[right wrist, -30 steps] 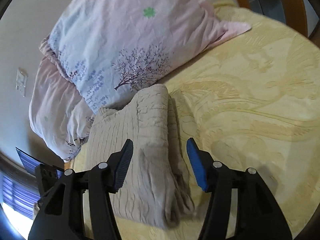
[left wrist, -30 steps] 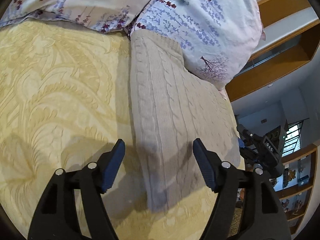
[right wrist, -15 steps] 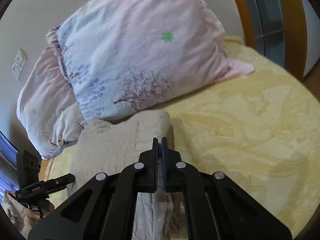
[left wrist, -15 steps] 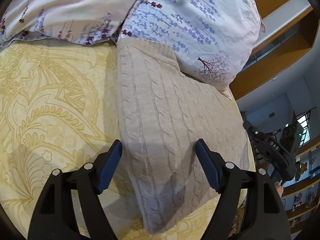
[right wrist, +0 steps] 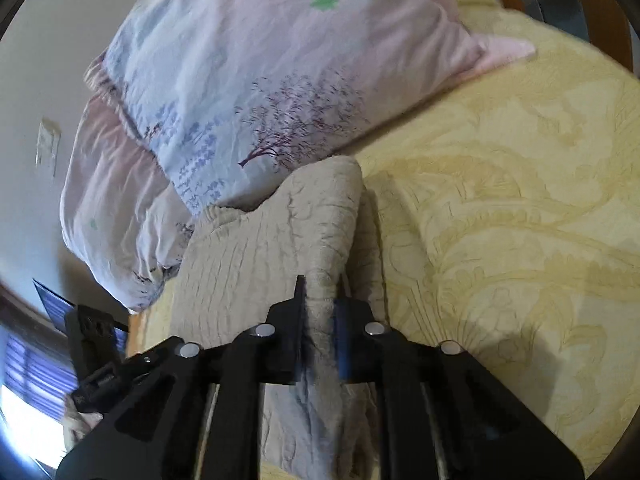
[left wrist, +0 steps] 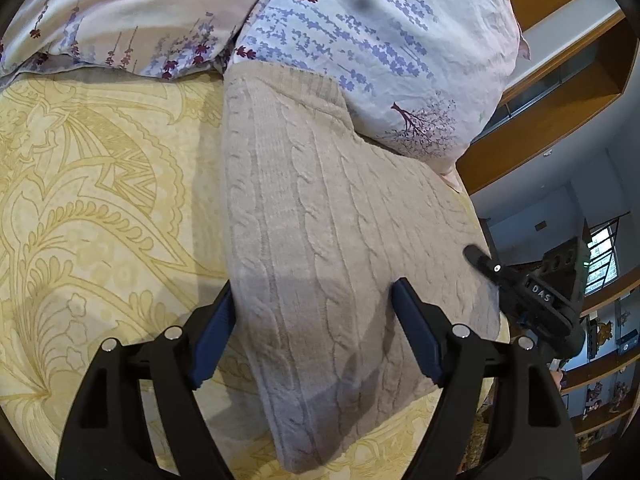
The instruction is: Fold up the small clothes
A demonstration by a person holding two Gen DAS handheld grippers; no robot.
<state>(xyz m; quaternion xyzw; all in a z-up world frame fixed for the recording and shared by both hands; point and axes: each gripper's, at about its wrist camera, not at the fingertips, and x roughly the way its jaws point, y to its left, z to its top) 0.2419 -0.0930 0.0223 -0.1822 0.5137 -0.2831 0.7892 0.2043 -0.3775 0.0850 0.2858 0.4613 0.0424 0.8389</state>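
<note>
On the bed: beige cable-knit sweater (left wrist: 328, 240) lies folded on the yellow bedspread (left wrist: 100, 200), its far end tucked against the floral pillow (left wrist: 380, 40). A second pillow (left wrist: 120, 12) sits left of that one in the left wrist view.

Left gripper (left wrist: 312, 320): jaws spread wide, straddling the near part of the sweater. Blue pads (left wrist: 212, 336) sit either side of the knit, not pressing it. Nothing gripped.

Right gripper (right wrist: 320, 312): jaws clenched on a raised ridge of the sweater (right wrist: 280, 240) along its right edge. Fabric is pinched between the pads and bunches up in front of them. In this view the sweater runs from the gripper up to the pillow (right wrist: 260, 80); bedspread (right wrist: 500, 220) is to the right.

Right gripper also shows in the left wrist view (left wrist: 476, 256), at the sweater's right edge, fingertip on the knit. Left gripper body shows low left in the right wrist view; its tips can't be made out there.

Wooden shelving (left wrist: 560, 100) behind the bed.
</note>
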